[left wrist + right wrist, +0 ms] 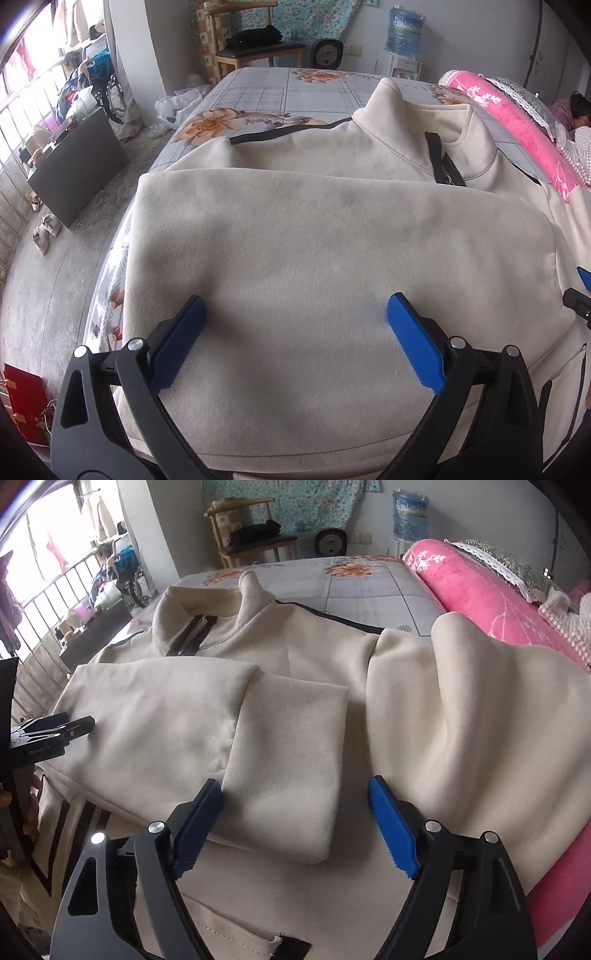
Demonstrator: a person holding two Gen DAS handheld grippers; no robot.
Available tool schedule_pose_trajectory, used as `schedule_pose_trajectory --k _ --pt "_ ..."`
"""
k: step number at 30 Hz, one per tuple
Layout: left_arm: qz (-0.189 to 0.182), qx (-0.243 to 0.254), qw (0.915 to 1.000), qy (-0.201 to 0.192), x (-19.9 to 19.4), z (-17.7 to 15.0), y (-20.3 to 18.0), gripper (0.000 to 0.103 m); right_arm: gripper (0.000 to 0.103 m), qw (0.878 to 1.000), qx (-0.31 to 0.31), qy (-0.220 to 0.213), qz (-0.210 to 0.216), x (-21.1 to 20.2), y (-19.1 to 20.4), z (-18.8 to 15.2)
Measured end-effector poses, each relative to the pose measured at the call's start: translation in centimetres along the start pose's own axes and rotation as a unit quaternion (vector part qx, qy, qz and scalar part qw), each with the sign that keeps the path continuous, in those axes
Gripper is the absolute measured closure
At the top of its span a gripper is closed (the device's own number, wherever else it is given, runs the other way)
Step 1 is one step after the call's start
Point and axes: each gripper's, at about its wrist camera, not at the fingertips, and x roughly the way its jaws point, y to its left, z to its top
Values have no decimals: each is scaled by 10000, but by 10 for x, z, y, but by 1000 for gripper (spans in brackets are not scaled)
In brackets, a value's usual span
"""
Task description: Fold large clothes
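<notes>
A cream jacket [332, 240] with black trim and a zipped stand-up collar [417, 125] lies spread on the floral bed sheet [277, 92]. One sleeve is folded across its front. My left gripper [295, 301] hovers open just over that folded cloth, nothing pinched between its blue pads. In the right wrist view the sleeve's cuff end [288, 746] lies between the fingers of my right gripper [294, 782], which stands open with its pads off the cloth. The other sleeve bulges up at the right [480, 701]. The left gripper's tip [55, 731] shows at the left edge.
A pink rolled blanket [480, 590] runs along the bed's right side, and a person lies beyond it [580, 110]. Left of the bed are the floor, a dark cabinet [81, 173], shoes [46, 232] and a red bag [22, 398]. A wooden chair [258, 51] and water dispenser [402, 33] stand behind.
</notes>
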Motion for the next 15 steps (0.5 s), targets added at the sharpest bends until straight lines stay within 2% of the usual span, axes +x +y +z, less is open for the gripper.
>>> schedule_pose_trajectory --k 2,4,5,10,13,15 --pt "-8 25 10000 -44 -1 -2 0 8 19 10000 1 -7 -81 0 2 0" --pt "-33 33 10000 -42 -1 -1 0 8 6 9999 78 76 109 2 3 1" --pt "-27 27 10000 -41 -1 -1 0 8 6 9997 68 143 205 4 4 1" --pt "-4 19 10000 38 -1 0 2 8 6 9996 -206 107 -137 6 16 -2" --pt "19 61 9997 237 -2 6 0 8 6 9998 -176 15 -54 5 13 -5" --pt "-59 42 9999 109 -13 8 -1 8 6 9997 -209 50 -72 5 14 -3"
